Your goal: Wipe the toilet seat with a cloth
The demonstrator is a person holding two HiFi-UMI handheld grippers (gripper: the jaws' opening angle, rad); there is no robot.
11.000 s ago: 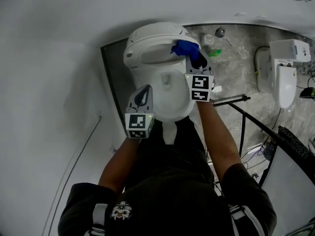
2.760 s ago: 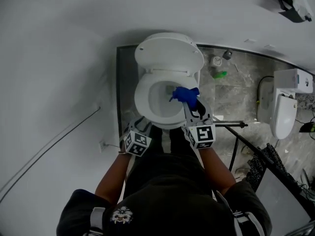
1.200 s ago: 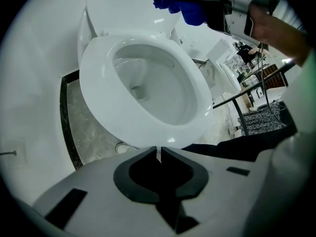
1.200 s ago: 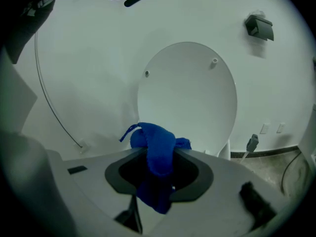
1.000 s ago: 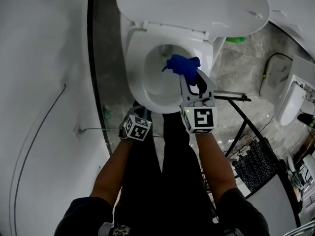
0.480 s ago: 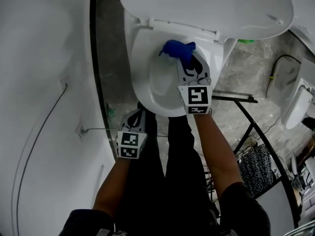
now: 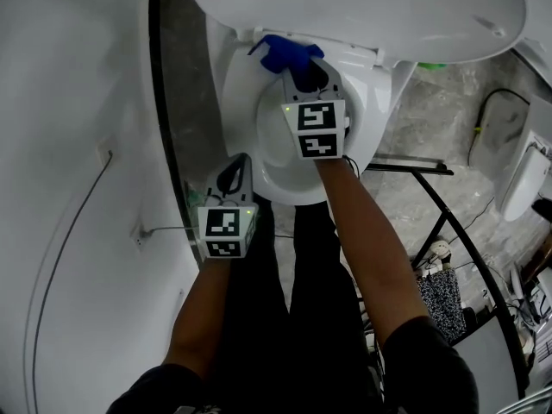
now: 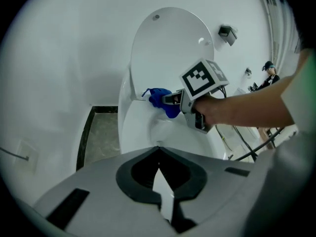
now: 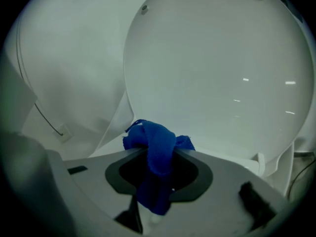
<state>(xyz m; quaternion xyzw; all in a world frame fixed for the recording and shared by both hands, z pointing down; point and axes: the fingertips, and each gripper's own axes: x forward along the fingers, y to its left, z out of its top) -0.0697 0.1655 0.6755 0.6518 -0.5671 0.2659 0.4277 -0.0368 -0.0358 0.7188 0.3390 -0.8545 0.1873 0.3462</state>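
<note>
Below the person stands a white toilet (image 7: 285, 188) with its big lid (image 7: 362, 11) standing up. Its toilet seat (image 7: 235, 102) lies down on the bowl. The left gripper (image 7: 235, 164) hangs near the seat's front edge. Its jaws have just closed together, with nothing between them. The right gripper (image 7: 297, 65) reaches over the bowl, clamped on a blue cloth (image 7: 280, 53). The cloth is at the back of the seat, just under the lid.
</note>
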